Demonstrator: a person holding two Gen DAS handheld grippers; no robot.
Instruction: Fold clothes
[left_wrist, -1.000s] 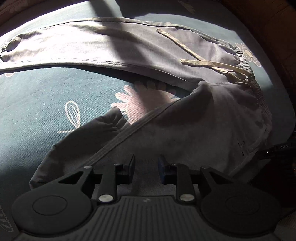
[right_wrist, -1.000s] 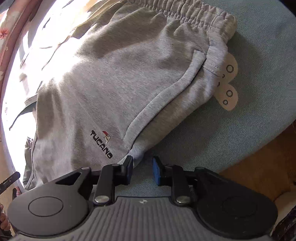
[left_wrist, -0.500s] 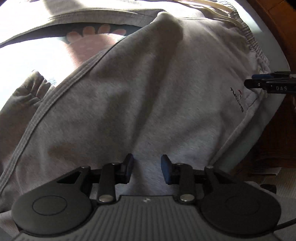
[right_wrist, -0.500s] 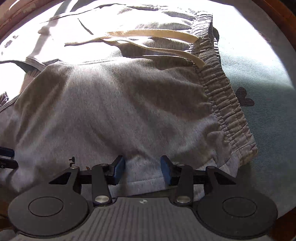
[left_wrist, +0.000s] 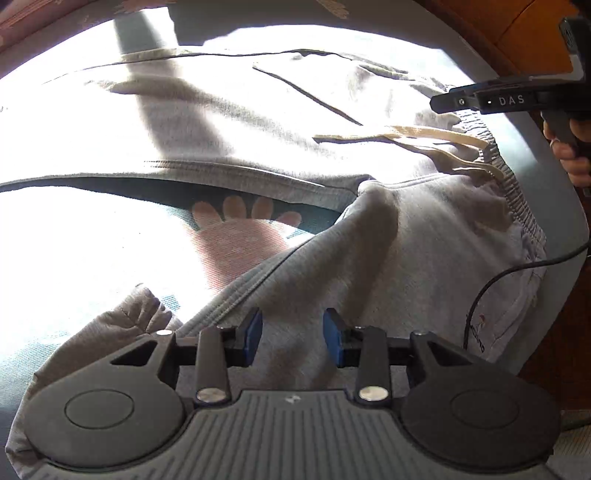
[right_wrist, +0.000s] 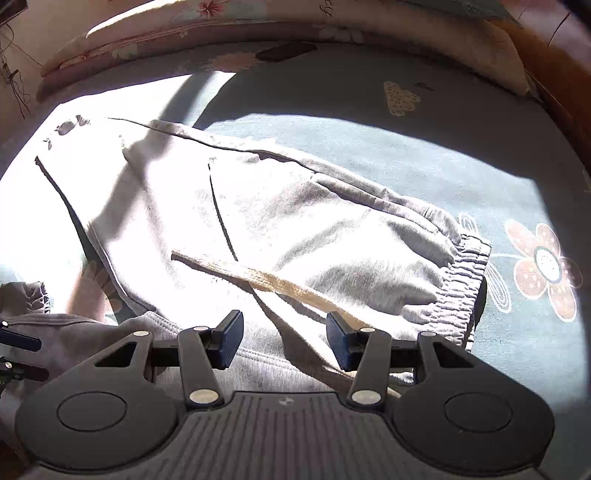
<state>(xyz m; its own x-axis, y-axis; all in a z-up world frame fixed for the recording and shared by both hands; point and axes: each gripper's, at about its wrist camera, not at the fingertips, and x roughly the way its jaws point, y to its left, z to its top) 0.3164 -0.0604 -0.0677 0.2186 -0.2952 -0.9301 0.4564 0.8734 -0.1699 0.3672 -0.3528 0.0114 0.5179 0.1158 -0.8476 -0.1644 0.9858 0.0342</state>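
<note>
Grey sweatpants (left_wrist: 221, 122) lie spread on a teal bed sheet (left_wrist: 92, 229), legs apart, in hard sunlight. The near leg (left_wrist: 424, 258) runs under my left gripper (left_wrist: 292, 334), which is open just above the cloth with nothing between its pads. In the right wrist view the far leg (right_wrist: 277, 206) stretches to the left. The beige drawstring (right_wrist: 280, 282) crosses toward the gathered waistband (right_wrist: 465, 280). My right gripper (right_wrist: 284, 339) hangs open over the drawstring and seam, holding nothing. My right gripper's finger (left_wrist: 480, 100) and a hand (left_wrist: 576, 155) show above the waistband.
The sheet carries flower prints (right_wrist: 543, 262) and a pink one (left_wrist: 240, 240) between the legs. A floral quilt (right_wrist: 258, 22) lies along the back. A wooden bed frame (left_wrist: 517, 29) borders the right side. A black cable (left_wrist: 517, 269) crosses the near hip.
Both grippers have pulled back and up from the cloth. The right one swung from the near hip to over the waist, and its jaws stand wider apart.
</note>
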